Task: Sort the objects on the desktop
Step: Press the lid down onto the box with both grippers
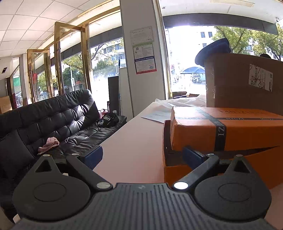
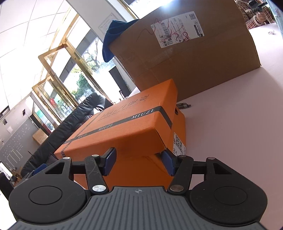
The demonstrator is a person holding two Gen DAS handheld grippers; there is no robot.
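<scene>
An orange shoe box stands on the pink table, its orange lid lying askew and tilted over it. My left gripper is open wide at the box's left corner, with its right pad at the gap under the lid. In the right wrist view the lid slopes over the box base. My right gripper is open at the box's near end, just under the lid's edge, its right pad by the lid's corner.
A big brown cardboard box stands behind the shoe box, with a blue cap on top. A small metal object lies between them. A paper sheet lies farther back. A black sofa runs along the table's left edge. A person's hand shows far right.
</scene>
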